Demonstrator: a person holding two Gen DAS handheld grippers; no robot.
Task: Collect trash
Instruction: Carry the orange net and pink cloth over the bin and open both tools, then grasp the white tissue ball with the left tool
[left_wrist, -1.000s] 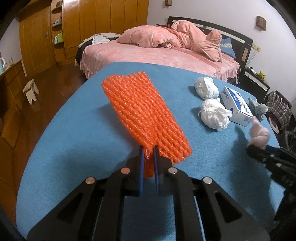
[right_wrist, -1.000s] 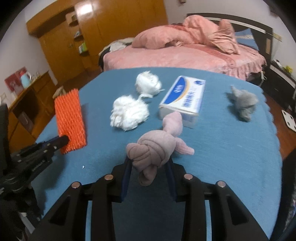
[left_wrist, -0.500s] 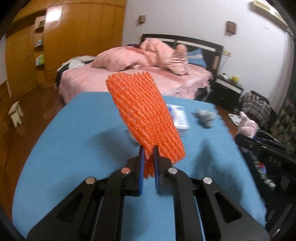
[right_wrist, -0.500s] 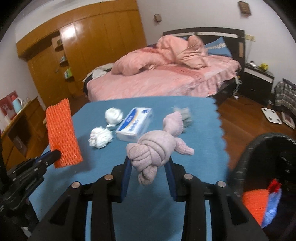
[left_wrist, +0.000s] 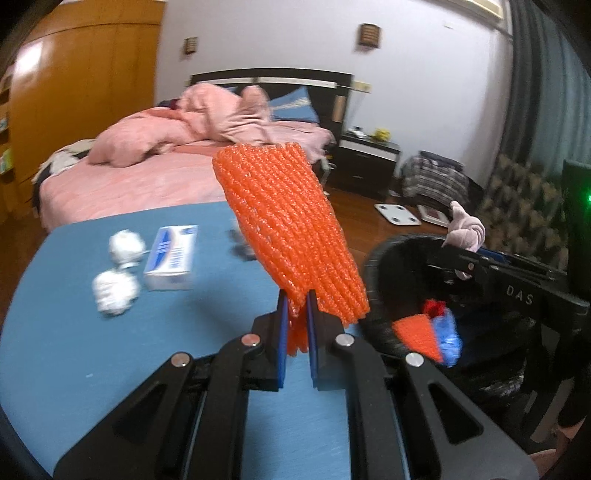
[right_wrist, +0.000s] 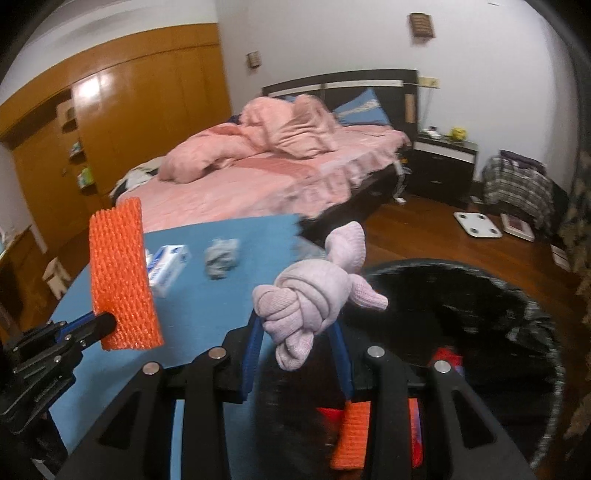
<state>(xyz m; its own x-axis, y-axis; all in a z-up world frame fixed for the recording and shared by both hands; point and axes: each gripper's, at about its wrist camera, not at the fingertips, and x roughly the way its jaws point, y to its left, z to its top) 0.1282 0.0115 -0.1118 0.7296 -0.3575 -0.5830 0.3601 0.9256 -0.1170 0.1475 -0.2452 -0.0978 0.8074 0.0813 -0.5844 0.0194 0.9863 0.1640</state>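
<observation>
My left gripper (left_wrist: 296, 299) is shut on an orange foam net sleeve (left_wrist: 288, 225), held up above the blue table (left_wrist: 92, 350); it also shows in the right wrist view (right_wrist: 120, 277). My right gripper (right_wrist: 295, 328) is shut on a knotted pink sock (right_wrist: 314, 295), held over the black trash bin (right_wrist: 517, 295). The bin (left_wrist: 388, 258) stands at the table's right edge and holds orange, red and blue trash (left_wrist: 432, 332). The pink sock (left_wrist: 465, 229) shows above the bin's far rim in the left wrist view.
On the table lie two white paper wads (left_wrist: 118, 266), a white and blue box (left_wrist: 171, 256) and a grey sock ball (right_wrist: 221, 258). Behind stand a pink bed (right_wrist: 277, 166), a black nightstand (left_wrist: 365, 166) and wooden wardrobes (right_wrist: 110, 122). A white scale (right_wrist: 478, 225) lies on the floor.
Both grippers have swung right, away from the table's middle toward the bin. The pink sock now hangs over the bin opening. Both grips are unchanged.
</observation>
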